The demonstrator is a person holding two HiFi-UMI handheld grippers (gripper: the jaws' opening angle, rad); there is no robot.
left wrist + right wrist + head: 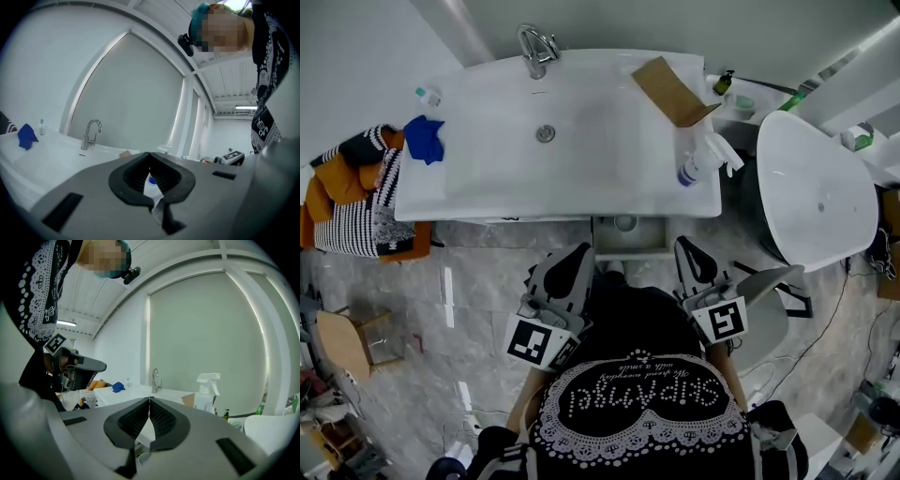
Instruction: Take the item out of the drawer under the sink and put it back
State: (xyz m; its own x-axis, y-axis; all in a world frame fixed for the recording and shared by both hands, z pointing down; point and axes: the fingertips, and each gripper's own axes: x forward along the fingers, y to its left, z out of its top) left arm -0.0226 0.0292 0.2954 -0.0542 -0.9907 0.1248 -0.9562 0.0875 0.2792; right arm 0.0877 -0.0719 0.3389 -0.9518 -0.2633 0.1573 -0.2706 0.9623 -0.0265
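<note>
A: Your drawer [649,247] under the sink [487,169] stands pulled out. The item [625,223], a small round pale thing, sits inside it. I can't make out just what it is.

B: And you hold nothing. Your left gripper [149,155] has its jaws pressed tip to tip with nothing pinched. The white and blue showing through the gap behind them is, I think, the spray bottle [694,167] up on the sink. Your right gripper [149,400] is closed the same way, empty.

A: Both hang in front of you, short of the drawer, one to each side of it, pointing nearly level toward the sink's edge.

B: So which step are you in? With the item in the drawer and both claws empty, I read it as the start, the take-out not yet done. It could equally be the end, with the thing put back. These views don't settle it.

A: If it's the start, your next move calls for three things. Part the jaws of one gripper. Tip its nose down, since the item lies below where it points. Then set the pads either side of the round rim before you close.

B: Mind the drawer's front wall and the sink's underside. The gap between them looks tight.
</note>
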